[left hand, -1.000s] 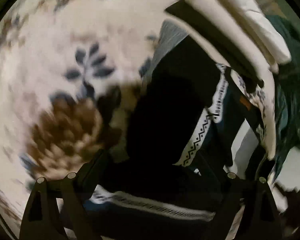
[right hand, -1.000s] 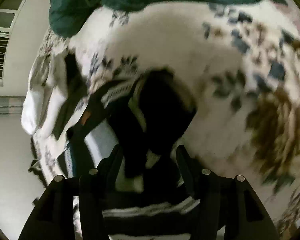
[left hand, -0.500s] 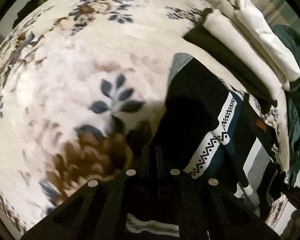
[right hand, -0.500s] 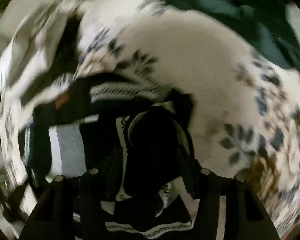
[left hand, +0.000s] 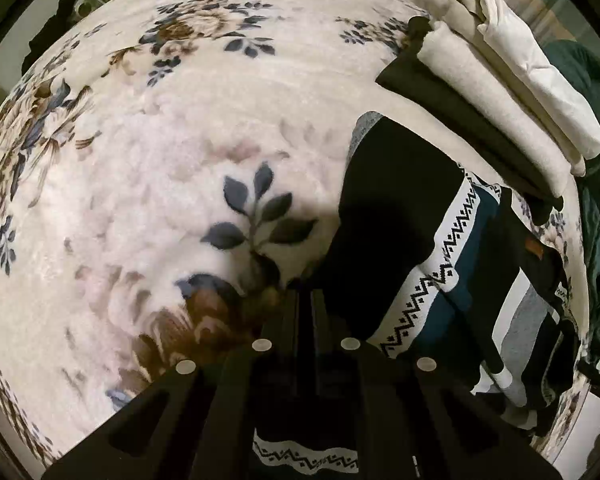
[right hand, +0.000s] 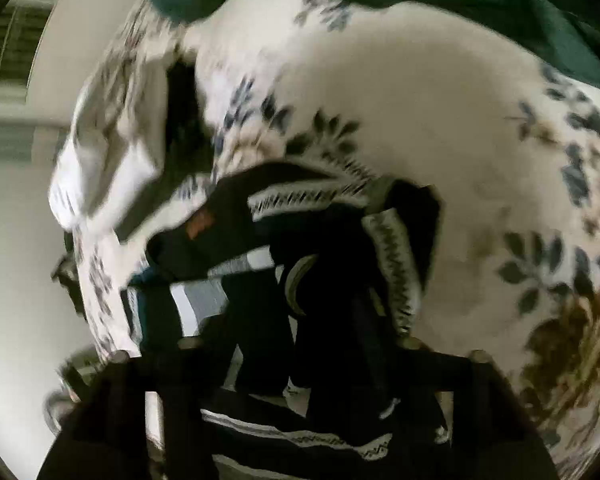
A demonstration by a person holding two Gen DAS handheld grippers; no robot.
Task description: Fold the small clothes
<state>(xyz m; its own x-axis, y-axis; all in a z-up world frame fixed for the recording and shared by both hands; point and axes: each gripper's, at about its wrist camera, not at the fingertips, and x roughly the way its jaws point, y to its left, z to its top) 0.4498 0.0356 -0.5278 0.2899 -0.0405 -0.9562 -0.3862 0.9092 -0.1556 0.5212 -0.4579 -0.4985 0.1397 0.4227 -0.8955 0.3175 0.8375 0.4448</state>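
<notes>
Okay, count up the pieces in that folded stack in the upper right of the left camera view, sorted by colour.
Cream or beige folded pieces: 2
White folded piece: 1
Dark folded piece at the bottom of the stack: 1
Total: 4, as far as the stack's edges show.

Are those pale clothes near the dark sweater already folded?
Folded. The pale clothes lie as neat flat layers, stacked with a dark garment on the floral blanket.
</notes>
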